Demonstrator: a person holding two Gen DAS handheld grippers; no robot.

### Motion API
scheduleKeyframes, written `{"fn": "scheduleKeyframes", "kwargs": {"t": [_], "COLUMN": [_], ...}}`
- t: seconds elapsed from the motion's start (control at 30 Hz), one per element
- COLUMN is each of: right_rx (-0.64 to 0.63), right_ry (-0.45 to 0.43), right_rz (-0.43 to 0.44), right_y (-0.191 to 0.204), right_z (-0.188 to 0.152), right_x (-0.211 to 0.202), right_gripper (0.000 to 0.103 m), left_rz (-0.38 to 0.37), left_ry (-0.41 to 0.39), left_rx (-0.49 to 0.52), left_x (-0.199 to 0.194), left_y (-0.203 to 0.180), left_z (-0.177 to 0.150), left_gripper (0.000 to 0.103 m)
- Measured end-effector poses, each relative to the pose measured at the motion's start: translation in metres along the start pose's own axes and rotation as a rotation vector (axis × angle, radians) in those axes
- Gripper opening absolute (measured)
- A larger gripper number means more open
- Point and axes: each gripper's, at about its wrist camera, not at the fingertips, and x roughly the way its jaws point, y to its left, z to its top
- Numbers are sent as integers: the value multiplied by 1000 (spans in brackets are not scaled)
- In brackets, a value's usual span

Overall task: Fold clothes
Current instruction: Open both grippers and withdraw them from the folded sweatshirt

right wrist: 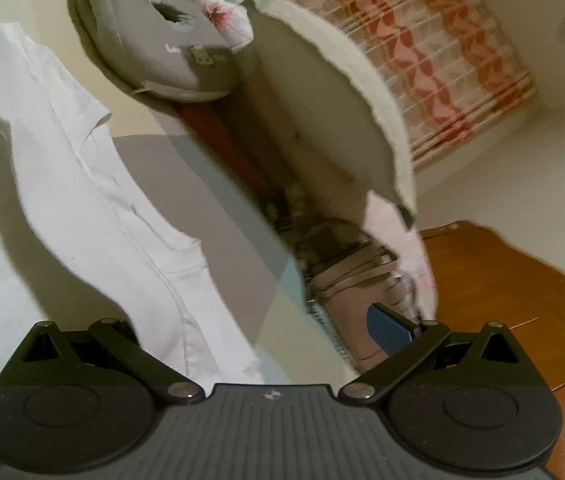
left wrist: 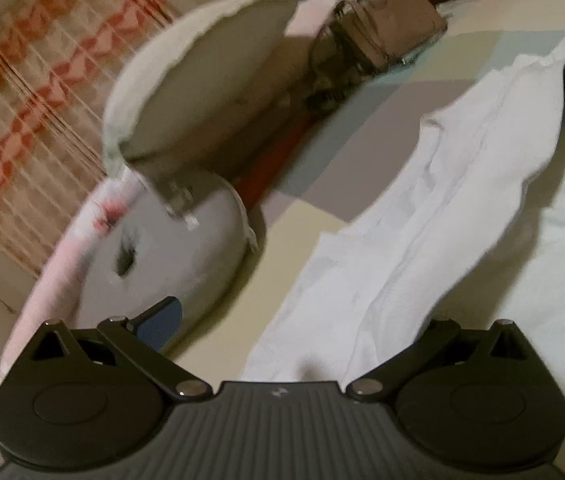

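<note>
Left claw: black ribbed housing, round hubs, silver pivot screws, blue finger pads. Right claw alike.

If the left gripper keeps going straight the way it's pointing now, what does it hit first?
Most likely the white garment: it lies between the open fingers of the left gripper and stretches ahead across the bed. Blur leaves depth unclear.

The bed wears a sheet of pale cream, grey and light-blue blocks. A white garment lies stretched along it in loose folds. Beside the garment, toward the patterned curtain, lie a round grey cushion with a hole in its middle and a pink floral cloth; beyond the cushion rests a brownish bag.
</note>
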Motion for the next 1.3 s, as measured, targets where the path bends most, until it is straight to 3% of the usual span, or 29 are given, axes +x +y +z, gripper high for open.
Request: {"fn": "scheduleKeyframes", "kwargs": {"t": [0.13,0.3,0.5,0.93,1.03,1.2,1.3], "right_rx": [43,127,228,398,437,525,574], "right_ry": [18,31,44,50,51,22,-17], "right_rz": [90,201,335,283,268,239,325], "right_y": [-1,-19,-43,-91,-102,-126,-129], "right_z": [-5,-12,-20,-16,-15,-22,-29], "right_x": [15,6,-6,31,40,36,17], "right_gripper": [103,103,103,103,103,103,103], "left_rz": [-68,-110,-255,-216,-227,-248,-327], "left_ry": [61,74,49,117,82,20,-16], "left_rx": [-30,-37,-114,-416,-463,-457,-459], "left_x": [15,5,-12,58,47,10,-13], "left_y": [4,16,38,98,109,111,104], "left_z": [-3,-5,-3,40,36,26,18], "left_gripper": [103,102,102,102,102,102,102]}}
